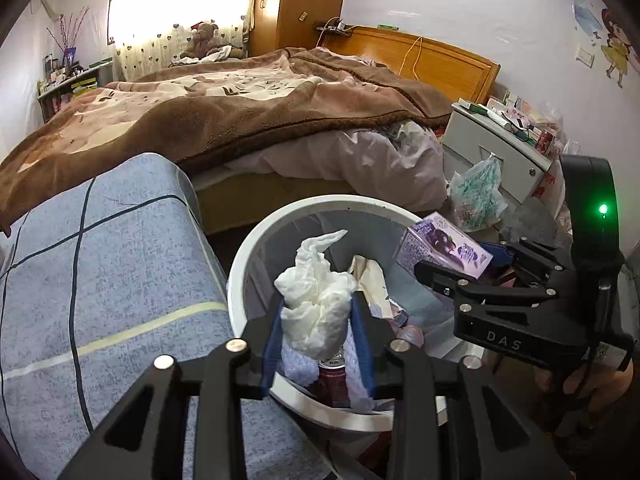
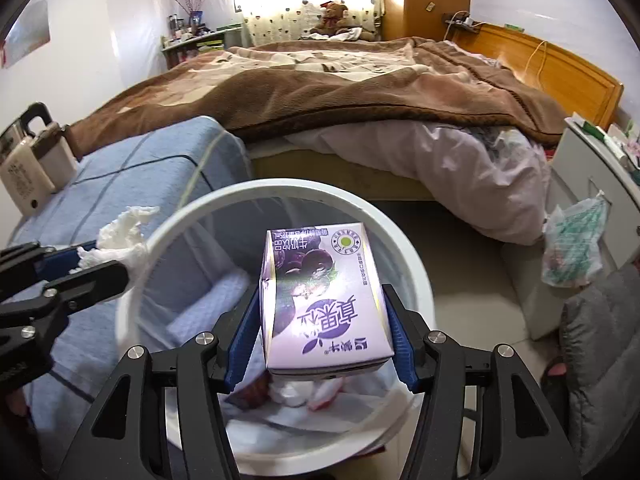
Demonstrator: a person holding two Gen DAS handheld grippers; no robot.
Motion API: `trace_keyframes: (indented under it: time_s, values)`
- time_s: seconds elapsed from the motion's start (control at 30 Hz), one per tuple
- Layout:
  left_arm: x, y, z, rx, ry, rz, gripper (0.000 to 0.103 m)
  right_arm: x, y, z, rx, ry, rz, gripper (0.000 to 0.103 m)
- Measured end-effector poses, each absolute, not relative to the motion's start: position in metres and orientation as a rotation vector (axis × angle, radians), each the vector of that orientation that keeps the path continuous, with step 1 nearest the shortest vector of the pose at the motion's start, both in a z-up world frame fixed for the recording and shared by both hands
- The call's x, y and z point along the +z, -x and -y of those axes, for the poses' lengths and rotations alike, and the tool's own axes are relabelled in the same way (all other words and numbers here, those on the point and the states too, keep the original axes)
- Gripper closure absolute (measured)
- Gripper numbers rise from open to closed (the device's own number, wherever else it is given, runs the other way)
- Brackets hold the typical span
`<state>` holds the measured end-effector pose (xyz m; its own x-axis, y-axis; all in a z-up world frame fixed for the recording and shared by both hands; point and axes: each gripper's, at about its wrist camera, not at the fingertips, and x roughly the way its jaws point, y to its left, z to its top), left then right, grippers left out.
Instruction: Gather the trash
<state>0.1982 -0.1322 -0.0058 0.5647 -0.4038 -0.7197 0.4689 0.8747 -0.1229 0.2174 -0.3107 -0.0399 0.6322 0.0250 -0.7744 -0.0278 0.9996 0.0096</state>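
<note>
My left gripper (image 1: pixel 318 316) is shut on a crumpled white tissue (image 1: pixel 316 300) and holds it over the near rim of a white round trash bin (image 1: pixel 240 264). My right gripper (image 2: pixel 320 328) is shut on a purple milk carton (image 2: pixel 320 296) and holds it above the bin's opening (image 2: pixel 132 280). In the left wrist view the right gripper (image 1: pixel 460 276) and the carton (image 1: pixel 444 246) show at the bin's right rim. In the right wrist view the left gripper (image 2: pixel 100 268) with the tissue (image 2: pixel 120 236) shows at the bin's left rim. A red can (image 1: pixel 334 380) and paper scraps lie inside the bin.
A blue checked cushion (image 1: pixel 100 280) lies left of the bin. A bed with a brown blanket (image 1: pixel 240 108) stands behind. A white nightstand (image 1: pixel 496 144) with a hanging plastic bag (image 1: pixel 478 192) stands at right. A grey padded garment (image 2: pixel 600 344) is at the right.
</note>
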Motion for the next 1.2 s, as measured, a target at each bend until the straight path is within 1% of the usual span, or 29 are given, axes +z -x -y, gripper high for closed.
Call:
trace_keyframes:
  time_s: [0.07,0.13,0.2,0.27,0.53,0.77,1.03,1.2]
  values:
    - [-0.006,-0.198,0.135,-0.51,-0.09,-0.823,0.055,-0.041,-0.216,0.314,0.014,0.003,-0.885,0.044]
    - [-0.004,-0.197,0.134,-0.512,-0.085,-0.814,0.052,-0.041,-0.215,0.318,0.016,-0.026,-0.879,0.04]
    - [-0.003,-0.196,0.134,-0.515,-0.071,-0.815,0.048,-0.04,-0.214,0.319,0.022,-0.054,-0.874,0.039]
    - [-0.001,-0.194,0.132,-0.507,-0.066,-0.812,0.046,-0.037,-0.212,0.32,0.013,-0.064,-0.865,0.039]
    - [0.007,-0.174,0.125,-0.48,-0.081,-0.761,0.042,-0.02,-0.188,0.31,-0.007,-0.069,-0.795,0.039]
    - [0.013,-0.148,0.116,-0.421,-0.085,-0.712,0.042,-0.005,-0.149,0.304,-0.04,-0.122,-0.711,0.039]
    - [0.014,-0.12,0.107,-0.378,-0.062,-0.672,0.04,0.0,-0.114,0.295,-0.093,-0.146,-0.659,0.039]
    - [0.015,-0.107,0.108,-0.314,-0.11,-0.638,0.04,0.001,-0.096,0.291,-0.124,-0.141,-0.634,0.039]
